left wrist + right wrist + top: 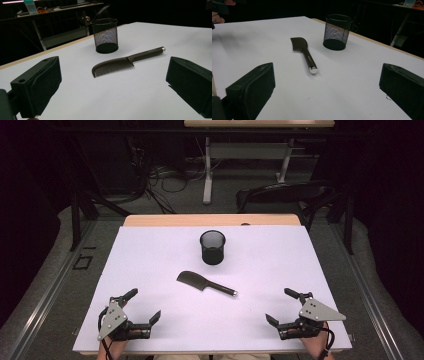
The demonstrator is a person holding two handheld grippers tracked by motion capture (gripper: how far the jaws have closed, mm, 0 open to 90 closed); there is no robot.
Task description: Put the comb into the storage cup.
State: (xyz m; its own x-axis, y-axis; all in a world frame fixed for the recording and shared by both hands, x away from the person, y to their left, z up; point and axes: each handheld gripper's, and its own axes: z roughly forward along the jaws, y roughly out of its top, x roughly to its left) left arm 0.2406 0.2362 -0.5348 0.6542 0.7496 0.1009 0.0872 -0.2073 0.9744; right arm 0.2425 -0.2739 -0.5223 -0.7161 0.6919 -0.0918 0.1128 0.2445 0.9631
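So my left tongs (142, 306) and right tongs (280, 305) are both parked at the near edge of the bench (150, 255), jaws wide apart, holding nothing. The dark comb (204, 283) lies flat mid-bench between them, well clear of both, teeth end toward my left and the silver-tipped handle toward my right. Just behind it stands the black mesh cup (212, 247), upright, near the comb but not touching.
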